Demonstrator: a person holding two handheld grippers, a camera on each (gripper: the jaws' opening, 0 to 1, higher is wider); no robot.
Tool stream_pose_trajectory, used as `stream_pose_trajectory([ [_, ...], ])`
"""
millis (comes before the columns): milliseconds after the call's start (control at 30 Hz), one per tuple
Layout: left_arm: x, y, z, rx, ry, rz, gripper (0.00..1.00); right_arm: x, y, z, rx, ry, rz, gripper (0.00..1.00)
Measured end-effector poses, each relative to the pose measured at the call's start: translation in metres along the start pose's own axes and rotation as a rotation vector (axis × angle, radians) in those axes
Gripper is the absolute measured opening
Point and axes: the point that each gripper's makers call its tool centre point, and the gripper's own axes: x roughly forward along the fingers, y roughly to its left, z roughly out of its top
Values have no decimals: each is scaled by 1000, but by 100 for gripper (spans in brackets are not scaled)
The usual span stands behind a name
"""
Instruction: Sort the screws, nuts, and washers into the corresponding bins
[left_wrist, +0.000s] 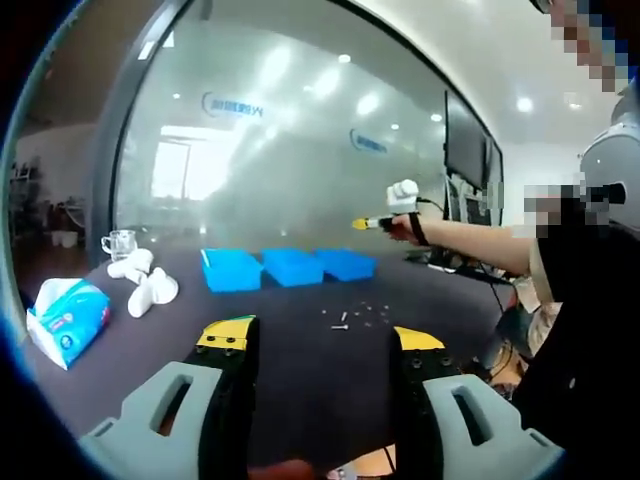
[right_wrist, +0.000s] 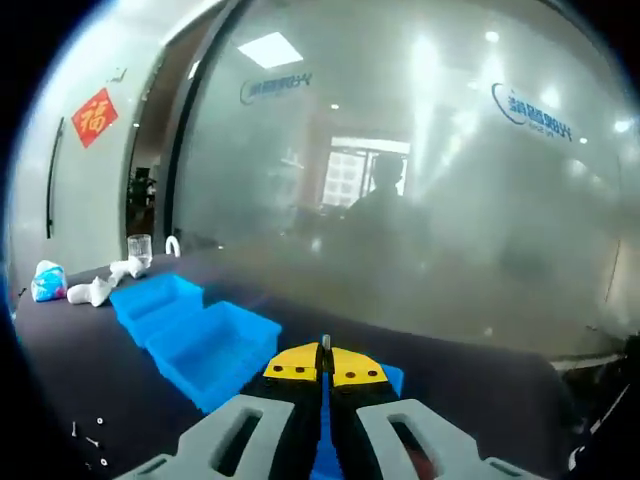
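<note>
Three blue bins (left_wrist: 230, 268) (left_wrist: 293, 265) (left_wrist: 348, 263) stand in a row on the dark table (left_wrist: 300, 350). Small screws, nuts and washers (left_wrist: 350, 315) lie scattered in front of them. My left gripper (left_wrist: 322, 338) hovers low over the near table edge, open and holding nothing. A person's hand holds my right gripper (left_wrist: 372, 223) up in the air, above and behind the bins. In the right gripper view that gripper (right_wrist: 323, 365) is shut with nothing visible in it, above the bins (right_wrist: 155, 300) (right_wrist: 215, 350). A few loose parts (right_wrist: 90, 435) show at lower left.
A tissue pack (left_wrist: 68, 318), white crumpled pieces (left_wrist: 145, 285) and a glass mug (left_wrist: 120, 243) sit at the table's left end. A frosted glass wall (left_wrist: 300, 150) runs behind the table. The person (left_wrist: 580, 300) stands at the right side.
</note>
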Motion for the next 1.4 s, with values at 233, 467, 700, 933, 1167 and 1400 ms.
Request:
stream_pose_trajectory([
  [233, -4, 3, -3, -12, 0, 9, 50, -1, -1, -2, -18, 3, 6, 18],
  [467, -4, 5, -2, -13, -6, 10, 50, -15, 4, 2, 0, -22, 25, 24],
  [700, -2, 4, 0, -10, -9, 3, 50, -42, 21, 10, 6, -70, 71, 24],
  [933, 2, 3, -1, -9, -4, -11, 50, -90, 53, 22, 6, -145, 142, 24],
  [1167, 5, -1, 1, -4, -6, -28, 50, -142, 69, 21, 14, -201, 189, 24],
  [1400, 8, -7, 3, 4, -6, -46, 50, -170, 64, 3, 23, -201, 207, 24],
])
